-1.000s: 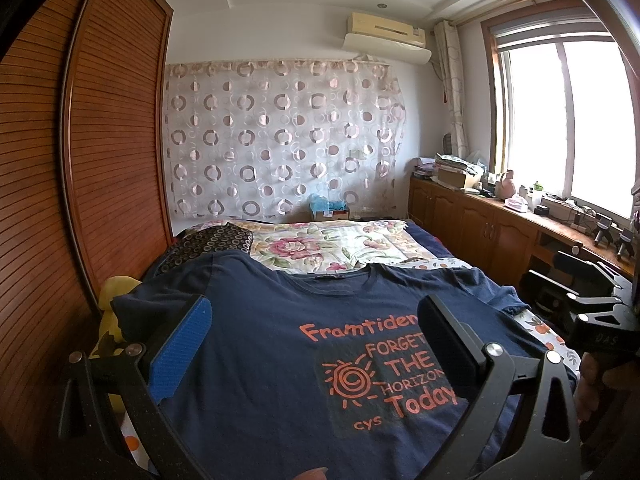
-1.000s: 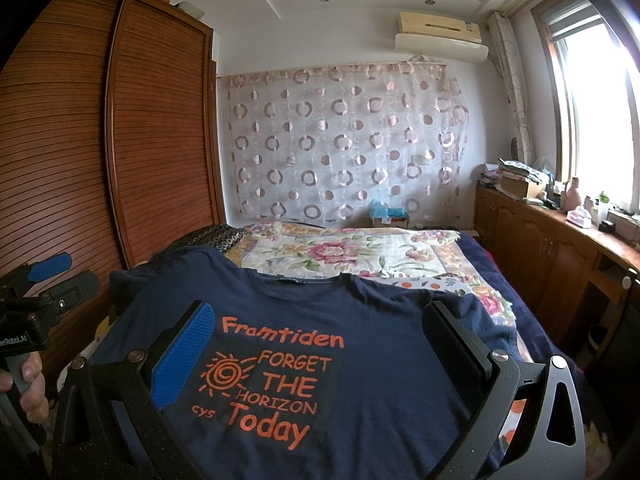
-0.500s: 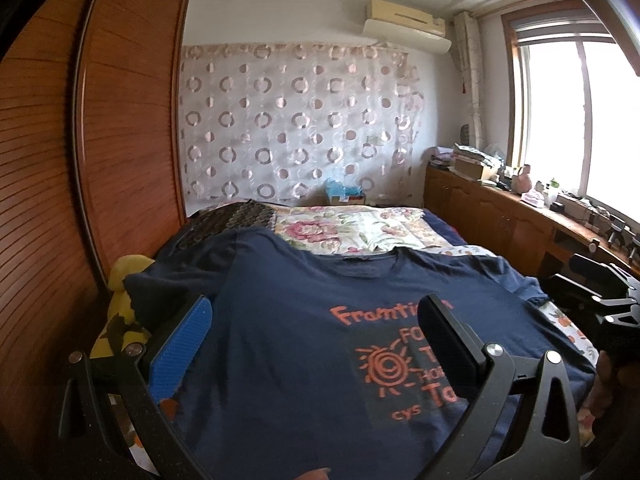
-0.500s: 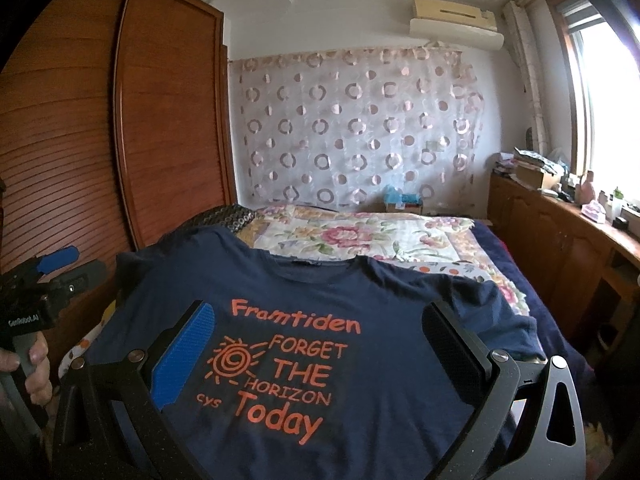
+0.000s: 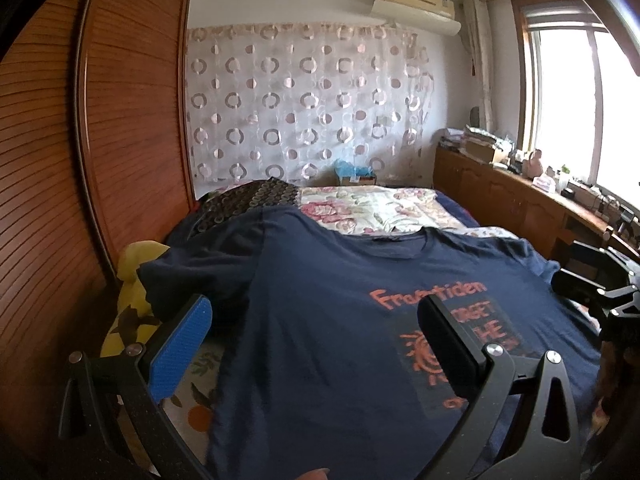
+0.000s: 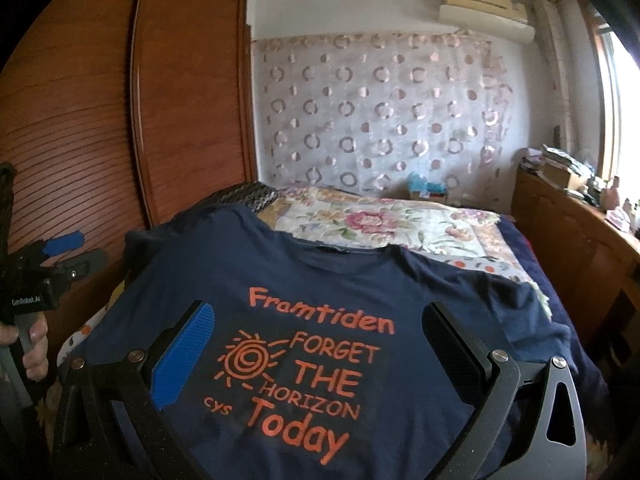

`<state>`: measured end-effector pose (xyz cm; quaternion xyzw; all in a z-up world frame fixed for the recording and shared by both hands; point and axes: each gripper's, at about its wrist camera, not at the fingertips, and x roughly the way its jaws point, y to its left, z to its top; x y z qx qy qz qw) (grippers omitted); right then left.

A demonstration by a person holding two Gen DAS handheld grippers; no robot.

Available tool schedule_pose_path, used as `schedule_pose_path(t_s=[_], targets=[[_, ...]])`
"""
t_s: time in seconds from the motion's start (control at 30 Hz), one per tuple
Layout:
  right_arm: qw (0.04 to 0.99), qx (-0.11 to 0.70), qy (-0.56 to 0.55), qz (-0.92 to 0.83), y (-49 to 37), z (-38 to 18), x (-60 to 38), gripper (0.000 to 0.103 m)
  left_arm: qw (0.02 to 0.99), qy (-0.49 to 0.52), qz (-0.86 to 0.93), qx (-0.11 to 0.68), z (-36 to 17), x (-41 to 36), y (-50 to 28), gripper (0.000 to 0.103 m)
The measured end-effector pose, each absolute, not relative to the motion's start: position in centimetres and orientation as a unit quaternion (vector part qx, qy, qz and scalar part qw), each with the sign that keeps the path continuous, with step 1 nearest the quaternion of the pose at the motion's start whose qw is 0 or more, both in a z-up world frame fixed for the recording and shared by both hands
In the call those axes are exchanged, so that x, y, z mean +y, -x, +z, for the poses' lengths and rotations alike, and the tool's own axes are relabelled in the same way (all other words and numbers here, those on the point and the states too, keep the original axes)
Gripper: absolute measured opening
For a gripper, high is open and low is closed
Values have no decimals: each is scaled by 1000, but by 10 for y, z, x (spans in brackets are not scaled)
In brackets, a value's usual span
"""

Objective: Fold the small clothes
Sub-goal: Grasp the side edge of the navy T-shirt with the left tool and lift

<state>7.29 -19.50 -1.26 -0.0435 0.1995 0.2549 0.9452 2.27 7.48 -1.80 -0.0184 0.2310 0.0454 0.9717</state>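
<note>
T-shirt: a navy T-shirt [image 6: 360,292] lies spread flat, front up, across the near end of the bed [image 6: 400,224], neckline toward the far wall, hem toward the cameras.
Print: orange lettering [image 6: 320,314] reads "Framtiden / FORGET THE HORIZON / Today", with a spiral sun and a small "cys" beside it.
Sleeves: the left sleeve [image 5: 192,268] is spread out toward the wardrobe side; the right sleeve [image 6: 516,296] lies out toward the window side, slightly rumpled.
Left hand-held gripper: the left hand-held gripper [image 5: 316,320] hangs over the shirt's left half with its two fingers spread wide, nothing between them (one blue pad, one black).
Right hand-held gripper: the right hand-held gripper [image 6: 318,324] hangs above the printed chest, fingers likewise spread wide apart and holding nothing; whether either tool touches the cloth cannot be told.
Person: a hand [image 6: 34,344] grips the left tool's handle at the edge of the right wrist view.
Bedding: a floral quilt [image 5: 372,208] covers the bed beyond the shirt's collar; a dark patterned cloth [image 5: 248,200] sits at the far left corner, just beside the shirt's shoulder.
Yellow item: something yellow with dark star shapes [image 5: 132,288] is wedged between the bed and the wardrobe, near the left sleeve.
Wardrobe: slatted wooden doors [image 5: 132,120] run along the left side.
Far wall: a sheer curtain with ring patterns [image 5: 304,104] hangs below an air conditioner [image 5: 416,4].
Window side: a window [image 5: 580,104] stands above a wooden cabinet [image 5: 500,200] carrying assorted clutter.
</note>
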Motion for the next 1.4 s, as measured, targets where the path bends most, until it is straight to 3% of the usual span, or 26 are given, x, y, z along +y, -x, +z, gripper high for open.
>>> schedule_pose_path(t_s=[0.47,0.63,0.9,1.07,1.3,1.33,1.37,1.4], targets=[[924,232,63,297,-138,-11,-177,103,958,26,76,274,-29,153,-69,103],[916,245,76,309,-164,-9,-168,103,952,53,84,290,-30,190,-84,94],[901,269,88,329,-207,-5,-149,103,935,95,106,325,-42,233,-111,59],[896,275,93,337,-227,-4,-138,103,920,111,127,353,-56,253,-128,42],[893,278,93,341,-235,-8,-131,103,911,115,136,373,-67,264,-137,38],[893,278,93,341,-237,-8,-130,103,910,110,139,375,-67,263,-138,34],[893,279,93,340,-237,-9,-131,103,909,107,142,376,-67,263,-138,23],[893,279,92,339,-238,-9,-131,103,911,102,145,373,-66,263,-138,3]])
